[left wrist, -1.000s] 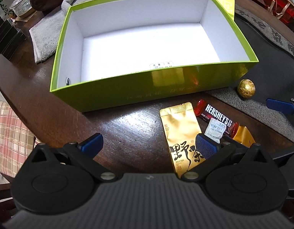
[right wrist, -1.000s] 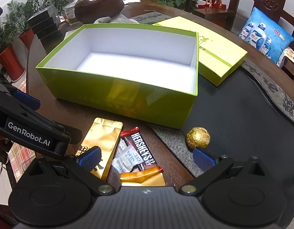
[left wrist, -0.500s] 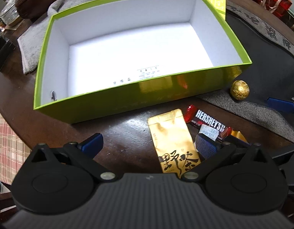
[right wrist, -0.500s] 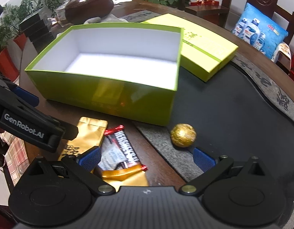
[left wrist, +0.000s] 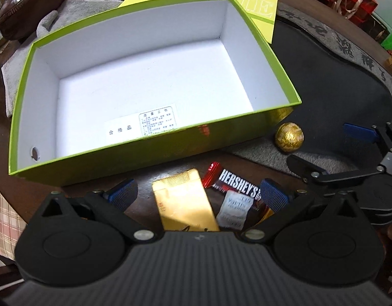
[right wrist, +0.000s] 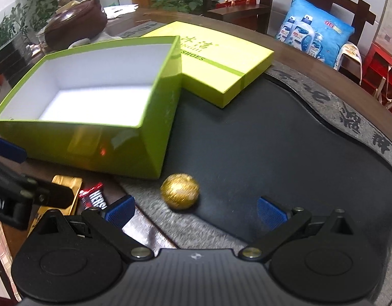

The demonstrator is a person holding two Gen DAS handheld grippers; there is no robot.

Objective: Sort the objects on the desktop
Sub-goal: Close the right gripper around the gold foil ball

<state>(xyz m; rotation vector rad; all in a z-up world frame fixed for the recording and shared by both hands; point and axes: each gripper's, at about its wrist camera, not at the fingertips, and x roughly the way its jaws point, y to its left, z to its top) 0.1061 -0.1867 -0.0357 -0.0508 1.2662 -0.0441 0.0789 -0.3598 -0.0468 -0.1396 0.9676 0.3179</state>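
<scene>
- Left gripper (left wrist: 198, 195) – fingers wide apart, nothing held, gold packet (left wrist: 183, 204) between them.
- Right gripper (right wrist: 194, 209) – wide apart, empty, gold ball (right wrist: 180, 191) on mat (right wrist: 221, 227) ahead.
- Green box (left wrist: 134, 163) empty, table's middle.

We lose the lower end of the gold foil packet (left wrist: 181, 204) behind the left gripper (left wrist: 198, 195), and its print there cannot be read; the small white sachet (left wrist: 234, 210) beside it carries lettering too faint for us to make out. From the right wrist, the gold foil ball (right wrist: 180, 191) is smeared by motion blur. The Hershey's bar (right wrist: 92, 199) shows only one end, the rest hidden behind the gripper bodies.
</scene>
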